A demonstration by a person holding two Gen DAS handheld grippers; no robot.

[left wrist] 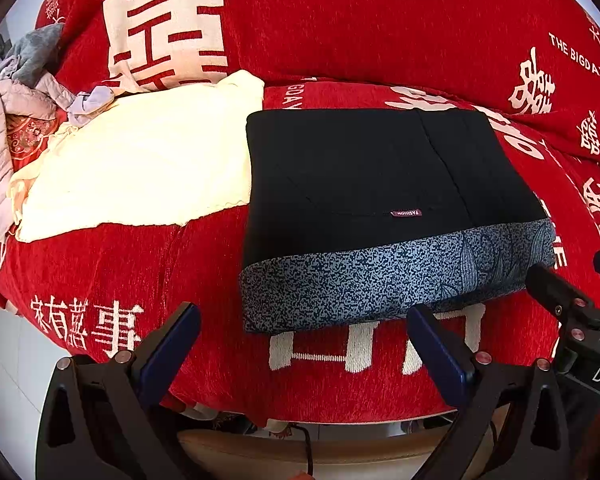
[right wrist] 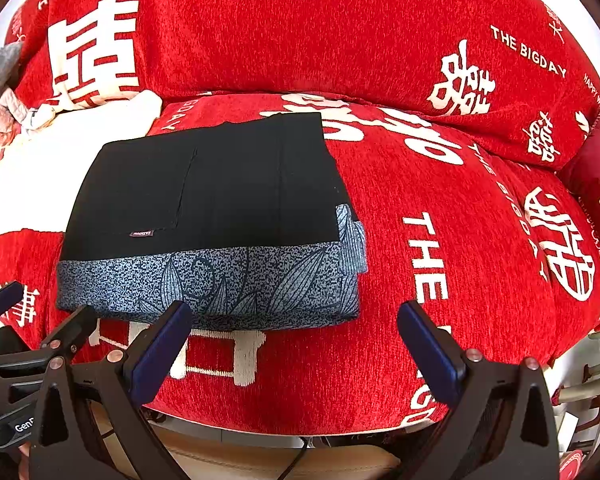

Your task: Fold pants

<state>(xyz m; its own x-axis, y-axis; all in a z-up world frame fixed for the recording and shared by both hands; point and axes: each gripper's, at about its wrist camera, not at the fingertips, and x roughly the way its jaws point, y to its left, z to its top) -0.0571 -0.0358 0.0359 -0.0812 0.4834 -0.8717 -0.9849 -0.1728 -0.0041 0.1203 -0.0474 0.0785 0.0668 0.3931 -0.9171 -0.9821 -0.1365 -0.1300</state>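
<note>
On the red sofa cover (left wrist: 204, 264) printed with white characters, folded pants (left wrist: 380, 208) lie beside a cream blanket (left wrist: 140, 168), left gripper (left wrist: 304, 344) and right gripper (right wrist: 296, 340) both spread, holding nothing.

On the red sofa cover (right wrist: 440, 60) you can read "THE BIGDAY" in white capitals on the backrest at the right, in both views, and again in parts on the seat, where a large "THE" runs sideways just right of the folded pants (right wrist: 204, 208). Large white Chinese characters, among them the double-happiness sign, cover the backrest and the seat. A small tag (left wrist: 406, 213) on the black part of the pants reads "FASHION", upside down from where you stand. In the left wrist view the right gripper's body (left wrist: 596, 368) shows "DA"; in the right wrist view the left gripper's body (right wrist: 20, 424) shows "Gen", both cut off.
</note>
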